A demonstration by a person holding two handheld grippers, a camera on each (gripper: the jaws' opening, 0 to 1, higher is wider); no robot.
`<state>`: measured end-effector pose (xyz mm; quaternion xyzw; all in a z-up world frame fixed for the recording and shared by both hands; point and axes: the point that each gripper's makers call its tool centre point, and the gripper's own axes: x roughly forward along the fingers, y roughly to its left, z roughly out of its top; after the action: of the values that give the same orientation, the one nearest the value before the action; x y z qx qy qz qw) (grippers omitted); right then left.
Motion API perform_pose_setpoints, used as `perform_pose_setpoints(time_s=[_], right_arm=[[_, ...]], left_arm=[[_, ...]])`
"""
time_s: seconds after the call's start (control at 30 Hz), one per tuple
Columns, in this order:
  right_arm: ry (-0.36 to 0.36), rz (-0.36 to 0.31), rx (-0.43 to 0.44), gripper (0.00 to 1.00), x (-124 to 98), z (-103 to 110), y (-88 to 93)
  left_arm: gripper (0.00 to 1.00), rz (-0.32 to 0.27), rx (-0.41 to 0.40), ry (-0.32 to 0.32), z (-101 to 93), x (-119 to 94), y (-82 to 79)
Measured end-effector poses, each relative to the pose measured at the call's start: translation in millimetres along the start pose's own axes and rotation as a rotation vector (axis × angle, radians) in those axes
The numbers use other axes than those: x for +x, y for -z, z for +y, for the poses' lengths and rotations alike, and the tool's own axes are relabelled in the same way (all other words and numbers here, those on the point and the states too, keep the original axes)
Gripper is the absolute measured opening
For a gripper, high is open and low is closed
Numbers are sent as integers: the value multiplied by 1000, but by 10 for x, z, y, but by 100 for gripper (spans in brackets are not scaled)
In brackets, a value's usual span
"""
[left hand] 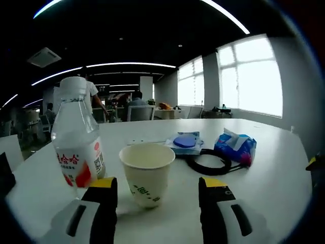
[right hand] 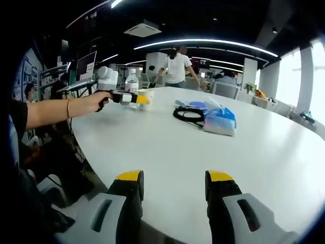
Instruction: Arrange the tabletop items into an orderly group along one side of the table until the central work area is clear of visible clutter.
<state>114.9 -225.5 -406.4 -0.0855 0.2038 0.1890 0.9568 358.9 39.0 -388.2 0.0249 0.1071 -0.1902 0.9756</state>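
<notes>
In the left gripper view a paper cup [left hand: 147, 172] stands on the white table [left hand: 274, 168], just ahead of my open left gripper [left hand: 158, 187], between its yellow-tipped jaws without touching them. A clear bottle [left hand: 77, 140] with a white cap and red-and-white label stands left of the cup. Behind lie a blue pouch [left hand: 185, 142], a coiled black cable [left hand: 209, 162] and a blue tissue pack [left hand: 234, 146]. In the right gripper view my right gripper [right hand: 174, 184] is open over bare table, and the left gripper [right hand: 133, 97] is by the cup [right hand: 145, 99] and bottle [right hand: 131, 84], held by a person's arm.
The table's near rim [right hand: 96, 168] curves just left of my right gripper. The tissue pack [right hand: 220, 122], cable [right hand: 189, 115] and pouch [right hand: 190, 105] sit mid-table. People, chairs and desks stand beyond the far side, with bright windows [left hand: 249, 79] behind.
</notes>
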Motion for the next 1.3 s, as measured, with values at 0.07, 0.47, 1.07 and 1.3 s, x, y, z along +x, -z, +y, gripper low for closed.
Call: perform_pose_setpoints(time_s=[0.07, 0.47, 1.07, 1.3], right_arm=[[-2, 1, -2, 47, 3, 6, -3], [-20, -36, -3, 50, -32, 25, -110], [-32, -92, -13, 59, -43, -46, -372], [-69, -105, -37, 58, -13, -18, -510]], left_arm=[[64, 4, 3, 2, -10, -28, -3], [73, -31, 63, 30, -185, -259, -162], [78, 15, 56, 82, -368, -491, -13], [77, 19, 16, 79, -367, -565, 17]])
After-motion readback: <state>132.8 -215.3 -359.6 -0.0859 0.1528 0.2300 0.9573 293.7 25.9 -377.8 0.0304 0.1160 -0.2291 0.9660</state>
